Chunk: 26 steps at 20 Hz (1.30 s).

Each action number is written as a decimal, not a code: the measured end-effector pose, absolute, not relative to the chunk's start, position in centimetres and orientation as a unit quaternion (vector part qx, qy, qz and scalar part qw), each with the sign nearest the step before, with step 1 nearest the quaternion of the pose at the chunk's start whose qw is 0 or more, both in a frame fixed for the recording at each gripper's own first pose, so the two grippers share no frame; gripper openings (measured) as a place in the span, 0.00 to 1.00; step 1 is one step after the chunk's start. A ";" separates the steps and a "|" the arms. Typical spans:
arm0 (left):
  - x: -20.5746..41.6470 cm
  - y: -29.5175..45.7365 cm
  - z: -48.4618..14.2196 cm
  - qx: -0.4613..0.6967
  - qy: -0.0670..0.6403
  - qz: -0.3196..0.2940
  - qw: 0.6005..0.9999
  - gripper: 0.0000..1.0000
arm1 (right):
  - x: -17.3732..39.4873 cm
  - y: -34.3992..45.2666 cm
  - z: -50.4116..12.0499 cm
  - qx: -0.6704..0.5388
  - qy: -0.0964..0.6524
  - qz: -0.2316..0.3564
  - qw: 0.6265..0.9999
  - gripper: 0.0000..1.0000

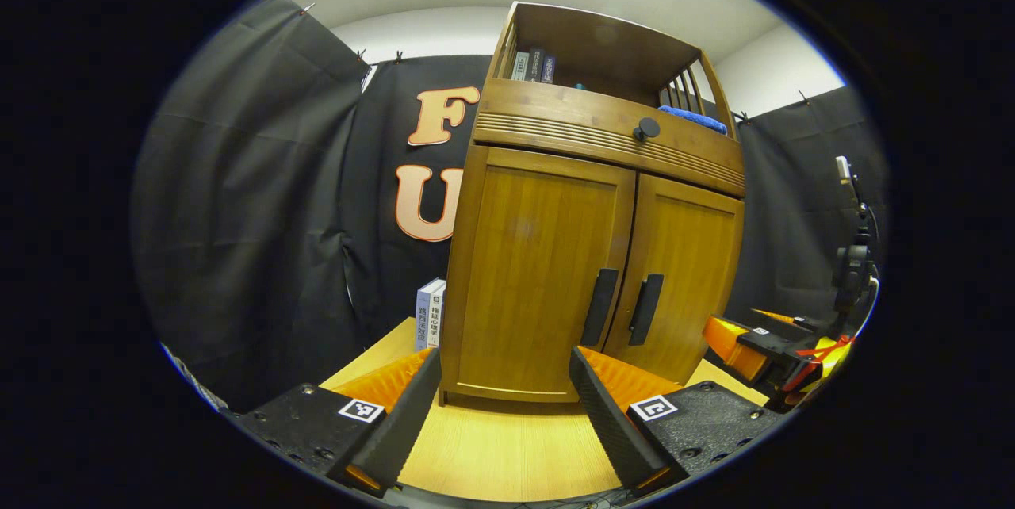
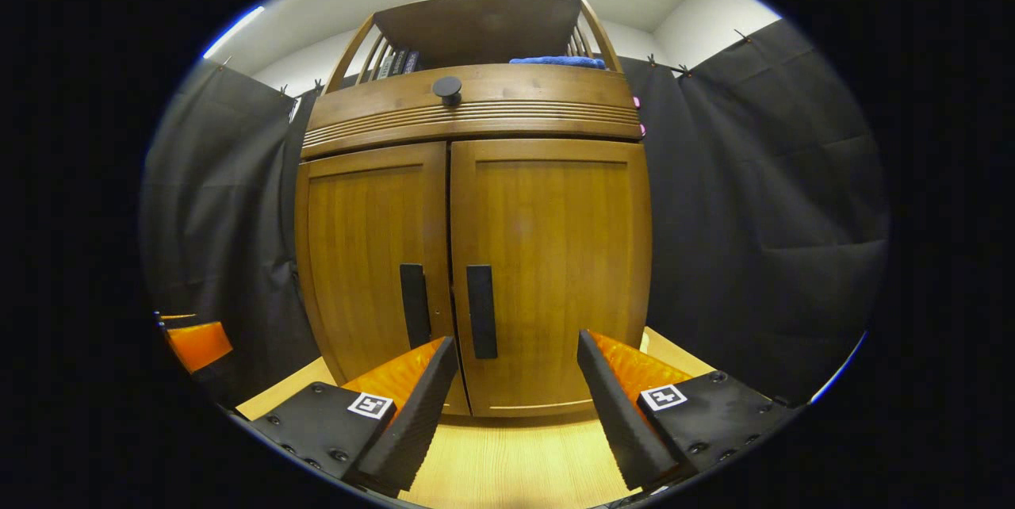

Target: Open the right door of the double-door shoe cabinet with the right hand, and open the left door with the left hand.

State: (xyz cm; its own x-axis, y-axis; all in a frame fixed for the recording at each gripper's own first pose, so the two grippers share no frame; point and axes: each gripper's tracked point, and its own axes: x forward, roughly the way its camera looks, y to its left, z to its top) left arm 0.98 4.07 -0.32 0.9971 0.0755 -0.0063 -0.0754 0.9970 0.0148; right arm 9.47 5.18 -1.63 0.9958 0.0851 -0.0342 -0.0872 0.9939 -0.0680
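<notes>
Left gripper (image 1: 504, 382): your fingers stand wide apart and hold nothing; they hang in front of the cabinet's left door, short of it.
Cabinet (image 2: 476, 116): it stands on the wooden table (image 2: 515, 461), against the black cloth wall, directly ahead of both grippers.
Left door (image 1: 539, 279): closed, flush with the frame. Its handle (image 1: 599, 307) is untouched, near the centre seam.
Right door (image 2: 555, 271): closed as well. Its handle (image 2: 481, 311) sits just beside the seam, above and between your right fingers.
Right gripper (image 2: 515, 382): fingers spread apart, empty, near the door but not in contact.
Done: nothing; both doors are shut.
Remaining: grip the right handle with your right gripper and swing that door out; then do the same on the left door with your left gripper.
</notes>
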 end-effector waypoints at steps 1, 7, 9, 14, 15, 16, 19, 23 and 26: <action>0.9 4.4 -0.4 0.007 0.005 0.040 0.999 0.97 | 10.1 5.5 -1.7 -0.036 0.018 0.047 0.998 0.98; 0.4 6.5 -0.4 0.012 0.009 0.059 0.998 0.97 | 14.7 7.4 -2.1 -0.053 0.023 0.052 0.997 0.97; 0.2 7.4 -0.4 0.015 0.010 0.067 0.998 0.97 | 16.5 8.2 -2.5 -0.049 0.030 0.055 0.997 0.89; 0.0 9.3 -0.6 0.009 0.018 0.084 0.996 0.98 | 20.4 8.9 -3.7 -0.050 0.038 0.051 0.997 0.94; -0.1 9.8 -0.6 0.009 0.018 0.090 0.996 0.97 | 21.1 9.1 -4.0 -0.050 0.040 0.052 0.997 0.94; -0.2 10.3 -0.6 0.009 0.018 0.097 0.995 0.98 | 21.8 9.2 -4.3 -0.051 0.044 0.051 0.996 0.94; -0.3 11.4 -0.5 0.009 0.019 0.109 0.994 0.98 | 23.3 9.5 -4.9 -0.048 0.052 0.058 0.996 0.91; -0.4 12.2 -0.7 0.006 0.022 0.119 0.993 0.98 | 24.8 9.6 -5.6 -0.048 0.061 0.057 0.995 0.72; -0.7 12.4 -0.6 0.005 0.022 0.122 0.992 0.98 | 25.0 9.7 -6.0 -0.046 0.066 0.056 0.995 0.57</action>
